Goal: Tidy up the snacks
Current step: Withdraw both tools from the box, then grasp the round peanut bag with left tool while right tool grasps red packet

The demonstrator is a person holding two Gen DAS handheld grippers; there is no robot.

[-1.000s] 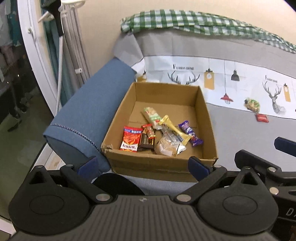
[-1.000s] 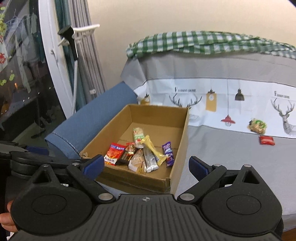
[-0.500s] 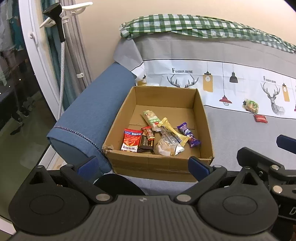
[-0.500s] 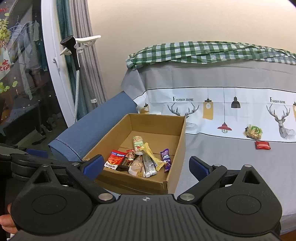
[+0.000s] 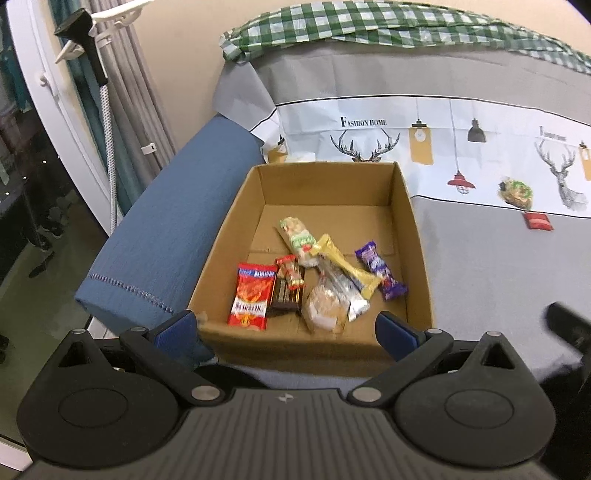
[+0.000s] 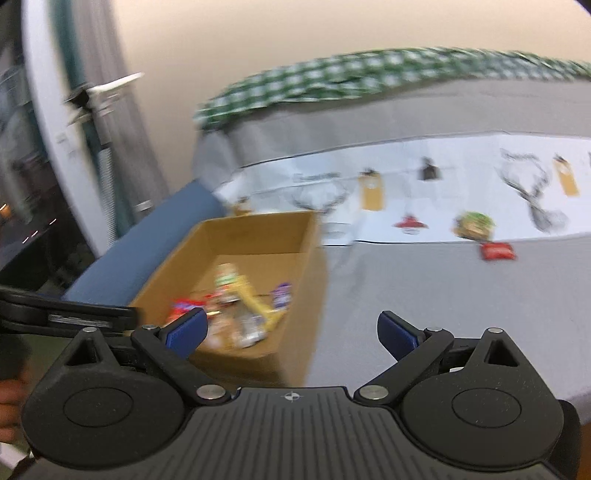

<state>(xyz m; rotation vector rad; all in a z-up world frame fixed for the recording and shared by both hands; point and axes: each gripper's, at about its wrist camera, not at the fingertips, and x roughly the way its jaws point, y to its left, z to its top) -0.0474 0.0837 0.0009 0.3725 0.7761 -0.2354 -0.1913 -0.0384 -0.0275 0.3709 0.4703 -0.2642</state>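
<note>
An open cardboard box point(image 5: 229, 236) point(image 6: 310, 254) stands on the grey sofa cover and holds several wrapped snacks, among them a red packet point(image 5: 253, 295) and a purple bar point(image 5: 380, 270). Two snacks lie outside it to the right: a green-and-yellow bag point(image 5: 516, 191) point(image 6: 474, 223) and a small red packet point(image 5: 538, 221) point(image 6: 496, 251). My left gripper point(image 5: 286, 326) hangs open in front of the box's near wall. My right gripper point(image 6: 291, 332) is open too, right of the box; its view is blurred. Neither holds anything.
The blue sofa armrest point(image 5: 166, 229) runs left of the box. A green checked cloth point(image 5: 388, 22) lies along the sofa back. Curtains and a glass door point(image 5: 44, 147) stand at the far left. Part of the right gripper point(image 5: 569, 328) shows at the left view's right edge.
The right gripper has swung to the right, so the loose snacks sit nearer its view's middle, with motion blur. The left gripper has moved slightly closer to the box.
</note>
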